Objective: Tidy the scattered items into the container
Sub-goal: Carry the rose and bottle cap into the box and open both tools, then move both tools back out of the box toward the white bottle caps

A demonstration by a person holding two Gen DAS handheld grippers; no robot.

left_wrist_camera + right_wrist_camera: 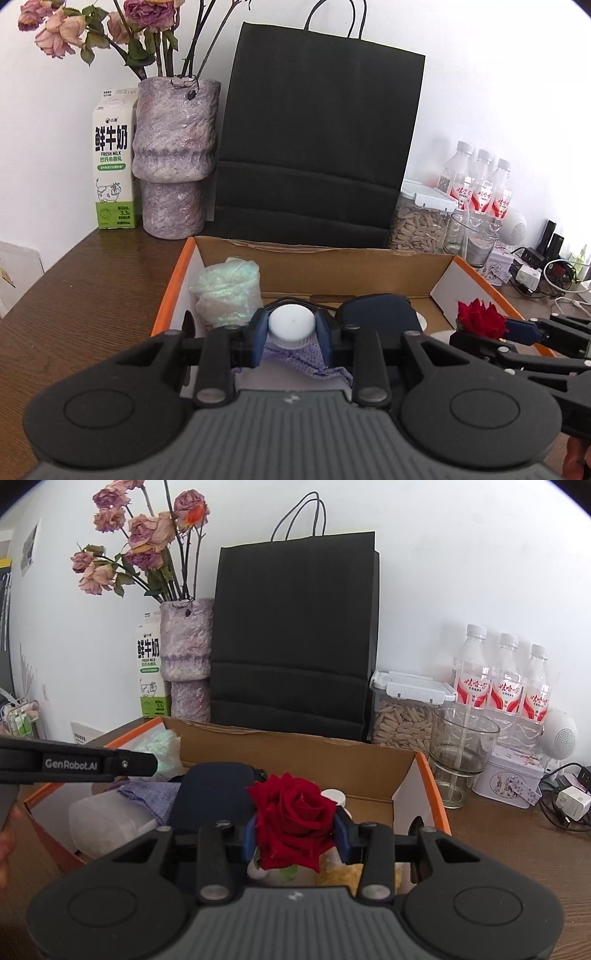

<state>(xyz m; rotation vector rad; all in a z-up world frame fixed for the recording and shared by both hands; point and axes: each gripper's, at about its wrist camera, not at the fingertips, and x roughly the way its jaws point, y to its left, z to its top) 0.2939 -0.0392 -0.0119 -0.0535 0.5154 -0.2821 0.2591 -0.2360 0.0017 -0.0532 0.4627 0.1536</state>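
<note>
An open cardboard box [321, 264] with orange edges, also in the right wrist view [295, 749], sits on the wooden table. My left gripper [291, 326] is shut on a white-capped bottle [291, 323] over the box, above a purple cloth [306, 360]. My right gripper [297, 832] is shut on a red rose [295, 819], held over the box's right part; the rose also shows in the left wrist view [478, 317]. Inside the box lie a pale green bag [227, 290] and a dark blue pouch [380, 308].
Behind the box stand a black paper bag [317, 147], a purple vase [173, 158] of dried roses and a milk carton [112, 166]. To the right are a seed jar [406, 716], a glass [460, 753], three water bottles [506, 679], a tin [511, 779] and cables.
</note>
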